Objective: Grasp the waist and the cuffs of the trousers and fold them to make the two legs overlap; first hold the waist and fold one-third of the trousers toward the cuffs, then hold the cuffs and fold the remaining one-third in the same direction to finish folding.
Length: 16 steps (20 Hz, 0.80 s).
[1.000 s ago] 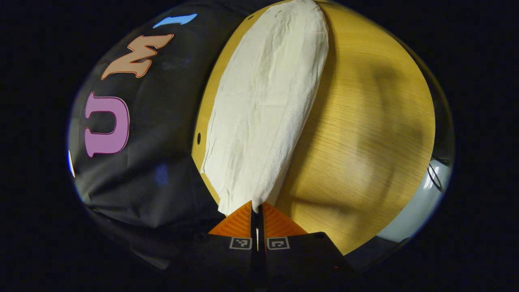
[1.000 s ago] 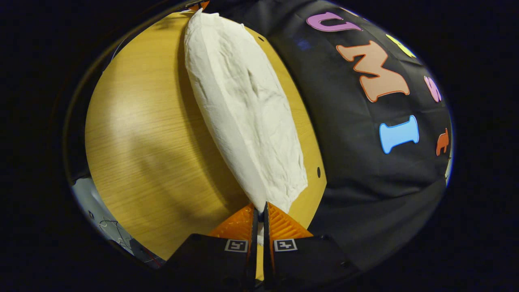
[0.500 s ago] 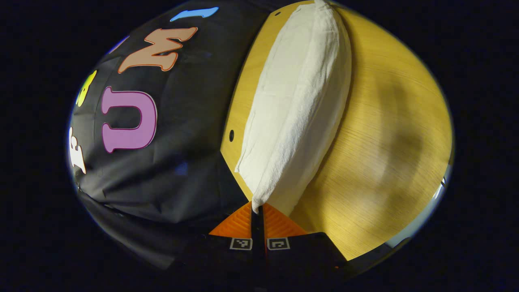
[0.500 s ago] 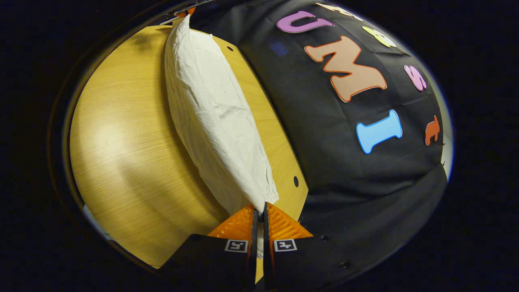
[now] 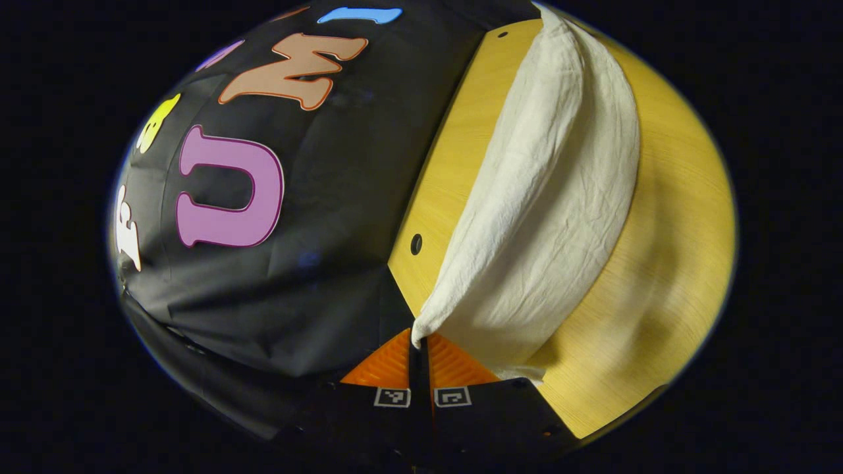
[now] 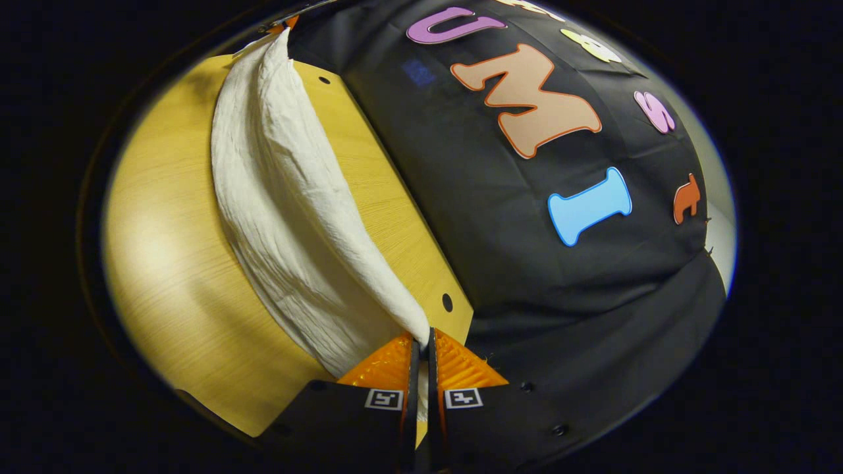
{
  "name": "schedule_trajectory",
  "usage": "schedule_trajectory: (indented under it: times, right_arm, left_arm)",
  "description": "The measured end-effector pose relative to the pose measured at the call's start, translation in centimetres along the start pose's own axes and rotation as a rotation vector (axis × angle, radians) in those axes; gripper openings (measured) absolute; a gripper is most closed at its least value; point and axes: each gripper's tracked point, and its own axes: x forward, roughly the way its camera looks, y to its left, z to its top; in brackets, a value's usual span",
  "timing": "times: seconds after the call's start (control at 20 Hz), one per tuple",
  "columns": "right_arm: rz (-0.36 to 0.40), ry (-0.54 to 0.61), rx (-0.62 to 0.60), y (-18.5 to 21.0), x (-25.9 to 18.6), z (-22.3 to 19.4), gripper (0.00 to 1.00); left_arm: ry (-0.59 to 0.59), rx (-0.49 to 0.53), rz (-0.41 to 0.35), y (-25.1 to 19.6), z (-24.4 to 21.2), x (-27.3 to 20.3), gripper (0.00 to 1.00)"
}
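Left gripper view: black cloth booth wall (image 5: 316, 250) takes the whole left half of the frame; the light-yellow wood-grain table (image 5: 665, 276) takes the right half, w/ its edge running diagonally from top centre down to bottom centre. On the table, the cream-white crumpled cloth trousers (image 5: 553, 217) stretch as one long band from the top right of the frame down to bottom centre, one long edge lifted off the wood and draped, the rest lying on the table. Small dark round hole (image 5: 415, 244) in the table near its edge, just left of the cloth. Bottom centre, left tongs (image 5: 419, 342) are pressed together, pinching a corner of the trousers between both fingers. Right gripper view: mirrored layout, booth wall (image 6: 546, 276) on the right and centre, table (image 6: 171, 276) on the left. Trousers (image 6: 283, 224) run from top left down to bottom centre, again w/ one edge raised and the cloth sagging to the wood below. Two small dark holes in the table by its edge, one at upper centre-left (image 6: 323, 80), one low at centre (image 6: 447, 303). Right tongs (image 6: 421, 342) at bottom centre are also closed tight, both fingers nipping the near end of the trousers. Which end is waist and which is cuffs: can't tell.
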Motion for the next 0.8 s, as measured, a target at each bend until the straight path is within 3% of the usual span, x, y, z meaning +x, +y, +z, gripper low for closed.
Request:
schedule_trajectory:
  times: [0.25,0.8]
  right_arm:
    - [-0.040,0.037,0.051,-1.0,3.5,1.2,0.09]
    - [-0.025,0.159,0.077,3.0,13.6,1.1,0.09]
  left_arm:
    - [-0.032,-0.051,-0.017,1.3,1.0,3.7,0.00]
    - [-0.041,-0.218,-0.040,-0.2,2.6,13.2,0.00]
